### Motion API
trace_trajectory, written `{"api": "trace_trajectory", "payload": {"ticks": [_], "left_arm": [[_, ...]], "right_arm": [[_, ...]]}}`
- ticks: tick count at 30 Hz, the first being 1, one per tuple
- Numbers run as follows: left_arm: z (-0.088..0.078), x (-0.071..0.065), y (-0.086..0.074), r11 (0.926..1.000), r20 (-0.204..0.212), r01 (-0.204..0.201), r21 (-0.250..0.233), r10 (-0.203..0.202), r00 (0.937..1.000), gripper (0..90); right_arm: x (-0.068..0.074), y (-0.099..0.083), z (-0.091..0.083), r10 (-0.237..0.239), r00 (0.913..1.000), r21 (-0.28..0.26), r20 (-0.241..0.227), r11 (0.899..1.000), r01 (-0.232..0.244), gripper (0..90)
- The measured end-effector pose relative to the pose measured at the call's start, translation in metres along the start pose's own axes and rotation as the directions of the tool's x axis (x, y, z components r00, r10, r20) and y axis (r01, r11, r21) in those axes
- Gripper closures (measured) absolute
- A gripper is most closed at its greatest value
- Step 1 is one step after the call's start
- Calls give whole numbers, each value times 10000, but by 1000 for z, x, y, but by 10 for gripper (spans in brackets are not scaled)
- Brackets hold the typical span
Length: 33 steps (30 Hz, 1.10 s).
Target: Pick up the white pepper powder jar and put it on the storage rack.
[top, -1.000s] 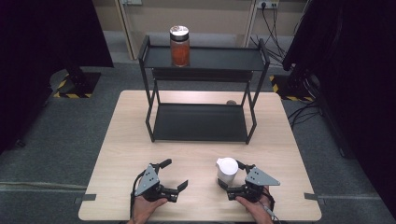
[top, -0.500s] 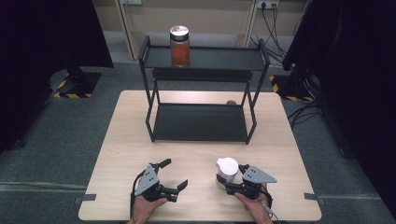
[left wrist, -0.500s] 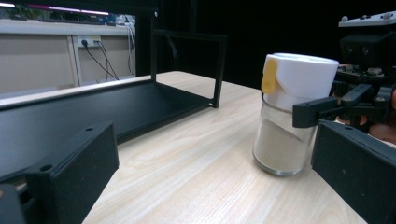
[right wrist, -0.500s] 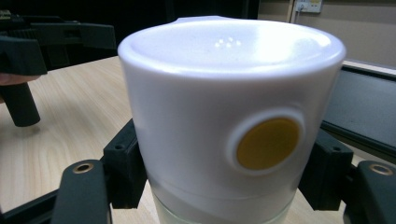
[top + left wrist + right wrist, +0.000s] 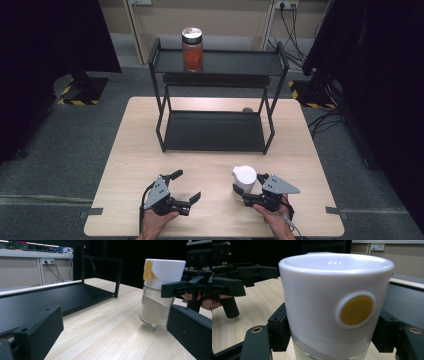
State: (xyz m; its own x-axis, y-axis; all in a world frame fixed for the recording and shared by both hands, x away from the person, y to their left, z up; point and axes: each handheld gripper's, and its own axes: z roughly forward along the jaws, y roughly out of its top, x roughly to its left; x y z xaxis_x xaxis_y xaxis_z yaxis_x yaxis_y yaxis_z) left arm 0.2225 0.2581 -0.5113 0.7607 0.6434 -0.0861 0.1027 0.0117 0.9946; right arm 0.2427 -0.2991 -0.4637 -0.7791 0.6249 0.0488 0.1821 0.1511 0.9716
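A glass jar [image 5: 244, 176] with a white lid and a yellow button stands near the table's front edge, right of centre. It holds pale powder [image 5: 153, 312]. My right gripper [image 5: 243, 188] is shut on it, with one black jaw pressing each side just under the lid [image 5: 332, 302]. My left gripper [image 5: 187, 185] rests to the jar's left, apart from it, open with nothing between its jaws. From the left gripper view the jar [image 5: 160, 290] stands upright on the wood ahead and to the right.
A black two-tier metal rack [image 5: 215, 131] stands on the middle of the wooden table [image 5: 135, 150]. A jar of orange-red contents [image 5: 192, 50] sits on its top shelf. A small dark object [image 5: 247, 109] lies behind the rack. Cables trail on the floor beyond.
The right gripper's jaws have drawn in onto the jar's sides. The jar and the left gripper stay where they were.
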Motion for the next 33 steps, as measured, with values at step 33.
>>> {"api": "trace_trajectory", "payload": {"ticks": [33], "left_arm": [[0,0,0,10000,-2,27,37,-27,10000,0]], "right_arm": [[-26,116,20,-120,9989,-452,-453,9989,100,306]]}}
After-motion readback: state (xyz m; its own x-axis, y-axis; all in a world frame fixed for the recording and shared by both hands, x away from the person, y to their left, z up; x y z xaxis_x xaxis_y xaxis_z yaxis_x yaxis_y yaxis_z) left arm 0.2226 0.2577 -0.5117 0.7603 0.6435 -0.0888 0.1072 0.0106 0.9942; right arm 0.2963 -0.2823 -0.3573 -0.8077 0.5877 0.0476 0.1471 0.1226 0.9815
